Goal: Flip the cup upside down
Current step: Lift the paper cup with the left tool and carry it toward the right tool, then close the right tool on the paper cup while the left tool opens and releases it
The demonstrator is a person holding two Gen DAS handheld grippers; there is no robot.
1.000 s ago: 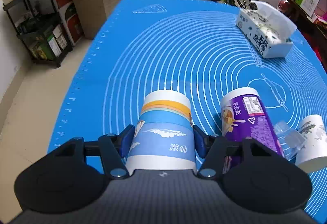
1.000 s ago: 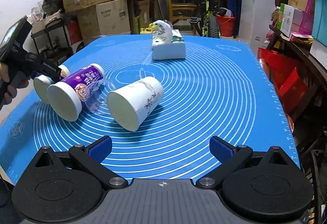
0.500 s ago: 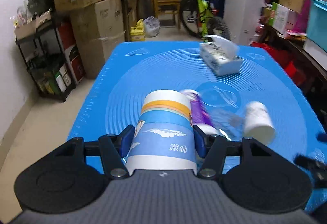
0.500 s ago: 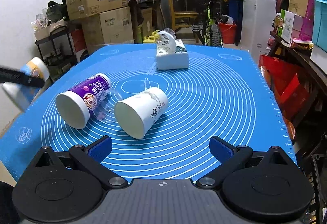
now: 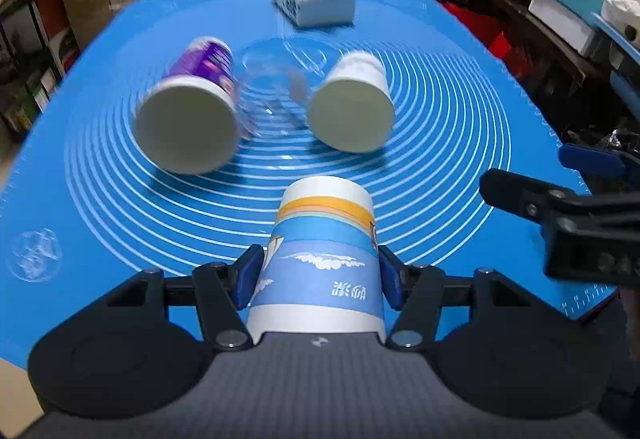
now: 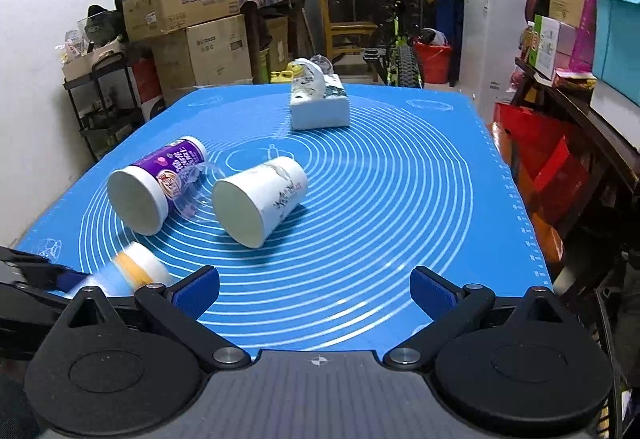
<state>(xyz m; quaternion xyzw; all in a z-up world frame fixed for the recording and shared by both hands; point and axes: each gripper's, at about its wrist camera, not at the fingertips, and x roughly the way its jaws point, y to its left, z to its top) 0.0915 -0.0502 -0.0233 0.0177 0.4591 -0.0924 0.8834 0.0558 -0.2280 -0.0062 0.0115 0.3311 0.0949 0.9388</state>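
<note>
A: Left tool (image 5: 320, 275) status?
B: Clamped on blue cup (image 5: 324, 259), pads on both sides, cup base pointing fwd, over near edge of counter (image 5: 460, 87).
A: Right tool (image 6: 316, 291)?
B: Wide, holding nothing, near edge too.
A: Others?
B: Purple cup (image 5: 188, 119) & white cup (image 5: 352, 111) on their sides mid-counter, clear cup (image 5: 272, 95) between. Tissue box (image 5: 316, 3) at far edge.
</note>
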